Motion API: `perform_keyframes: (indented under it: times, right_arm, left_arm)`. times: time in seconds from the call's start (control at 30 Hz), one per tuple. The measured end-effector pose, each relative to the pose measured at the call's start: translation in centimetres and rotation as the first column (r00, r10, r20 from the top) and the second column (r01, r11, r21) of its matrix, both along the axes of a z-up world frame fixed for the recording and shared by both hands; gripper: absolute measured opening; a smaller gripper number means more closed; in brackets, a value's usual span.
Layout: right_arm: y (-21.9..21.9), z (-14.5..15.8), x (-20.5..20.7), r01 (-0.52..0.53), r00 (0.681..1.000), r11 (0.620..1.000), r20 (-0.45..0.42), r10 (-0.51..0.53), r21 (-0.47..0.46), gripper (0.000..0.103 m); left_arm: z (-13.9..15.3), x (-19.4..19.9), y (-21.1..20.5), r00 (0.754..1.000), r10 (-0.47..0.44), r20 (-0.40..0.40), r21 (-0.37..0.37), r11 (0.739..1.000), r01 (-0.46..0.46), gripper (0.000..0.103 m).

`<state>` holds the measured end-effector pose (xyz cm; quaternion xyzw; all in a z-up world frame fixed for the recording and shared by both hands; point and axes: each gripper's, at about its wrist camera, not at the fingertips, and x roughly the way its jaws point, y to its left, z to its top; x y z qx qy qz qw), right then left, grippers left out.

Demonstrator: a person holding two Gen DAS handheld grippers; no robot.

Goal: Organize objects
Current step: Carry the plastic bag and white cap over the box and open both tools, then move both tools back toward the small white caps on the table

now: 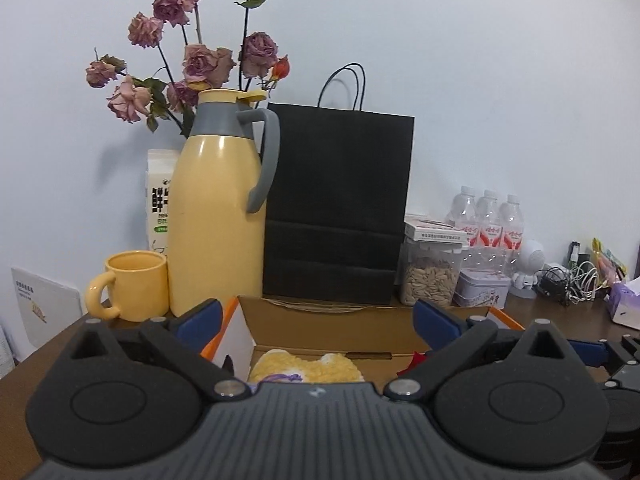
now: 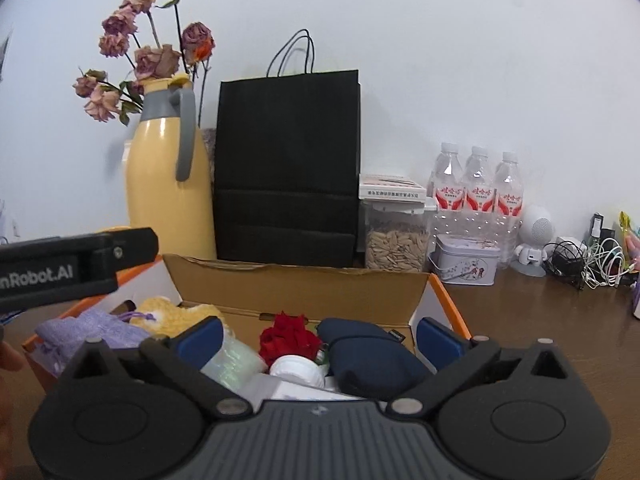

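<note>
Over the cardboard box (image 2: 296, 284), both grippers (image 1: 316, 320) (image 2: 320, 340) are hovering spread wide, empty; yellow knit piece (image 2: 176, 312) is looking soft, light, pinch its edge.

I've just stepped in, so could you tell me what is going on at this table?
A person is tidying small things into an open cardboard box, with a handheld claw in each hand. Both the left claw and the right claw hang open over the box, holding nothing. Inside lie a yellow knitted piece, a lilac pouch and a red flower.
</note>
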<state>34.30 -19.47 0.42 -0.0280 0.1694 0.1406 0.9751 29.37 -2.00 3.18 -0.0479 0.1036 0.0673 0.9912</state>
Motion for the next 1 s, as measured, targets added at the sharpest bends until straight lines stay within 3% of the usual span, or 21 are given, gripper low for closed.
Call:
perform_keyframes:
  times: [0.37,0.63,1.0]
  right_arm:
    - [-0.6,0.4,-1.2,0.002,1.0,1.0,0.004,-0.002,-0.005,0.103]
    - [-1.9,1.0,-4.7,-0.035,0.998,0.999,0.055,0.036,-0.025,0.103]
    - [-4.0,-1.7,-8.6,-0.058,0.998,0.993,-0.007,0.057,-0.101,0.103]
  left_arm:
    - [0.1,-1.4,-0.4,0.999,-0.018,0.042,0.017,1.0,0.018,0.103]
    - [0.4,-5.0,-0.5,0.994,-0.07,0.081,0.023,0.997,0.068,0.103]
    - [-2.3,-9.2,-0.9,0.99,-0.137,-0.04,0.069,0.988,0.139,0.103]
